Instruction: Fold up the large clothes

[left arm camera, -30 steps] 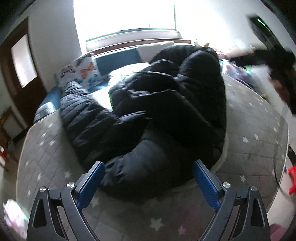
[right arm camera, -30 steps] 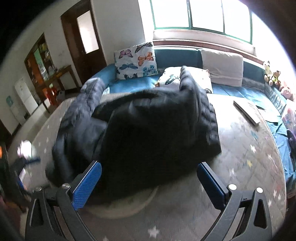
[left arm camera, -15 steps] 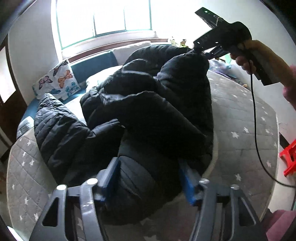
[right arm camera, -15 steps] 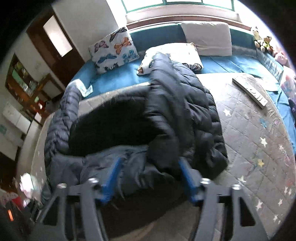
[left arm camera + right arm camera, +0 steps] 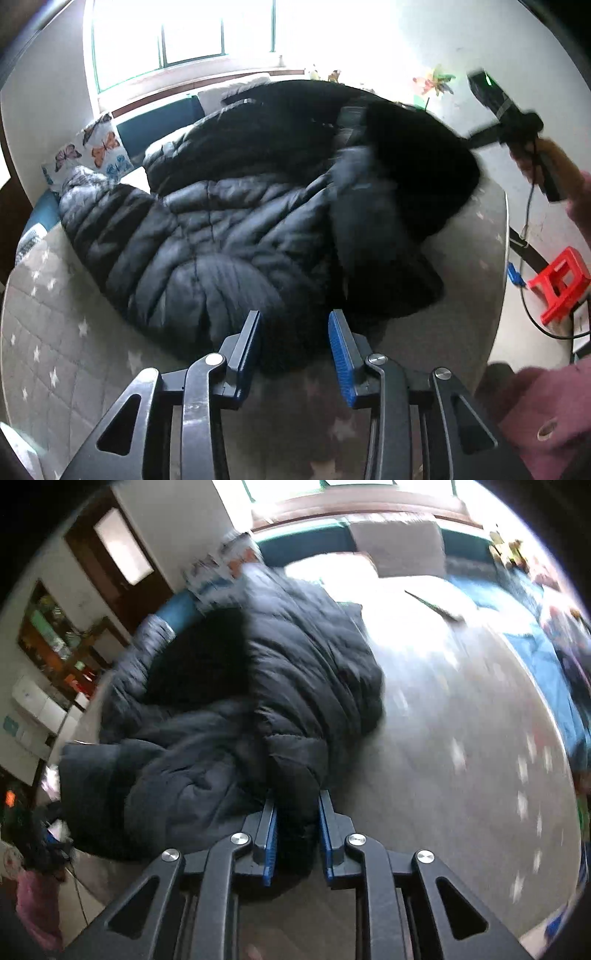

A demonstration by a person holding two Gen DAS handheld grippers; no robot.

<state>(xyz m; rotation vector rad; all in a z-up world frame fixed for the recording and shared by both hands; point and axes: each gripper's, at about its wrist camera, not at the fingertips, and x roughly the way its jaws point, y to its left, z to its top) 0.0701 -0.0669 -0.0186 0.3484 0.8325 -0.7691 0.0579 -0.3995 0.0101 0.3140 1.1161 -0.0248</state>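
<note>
A large black puffer jacket (image 5: 221,240) lies bunched on a grey star-patterned quilt (image 5: 55,350). My left gripper (image 5: 293,332) is at its near hem; its jaws are closing, and dark fabric fills the gap between the blue pads. In the right wrist view, the jacket (image 5: 295,683) is heaped to the left. My right gripper (image 5: 295,812) is closing too and pinches a fold of its near edge. That right gripper's body (image 5: 517,122) shows blurred at the far right of the left wrist view, in a hand with a pink sleeve.
A butterfly pillow (image 5: 96,151) and a white pillow (image 5: 399,546) lie by the window. A flat dark object (image 5: 436,607) rests on the quilt (image 5: 461,738). Off the bed's right side are a red stool (image 5: 561,284) and a black cable (image 5: 528,302).
Both grippers went from wide open to narrow, with jacket fabric between the pads. Both moved in close to the jacket's edge, and the jacket has shifted and now lies flatter.
</note>
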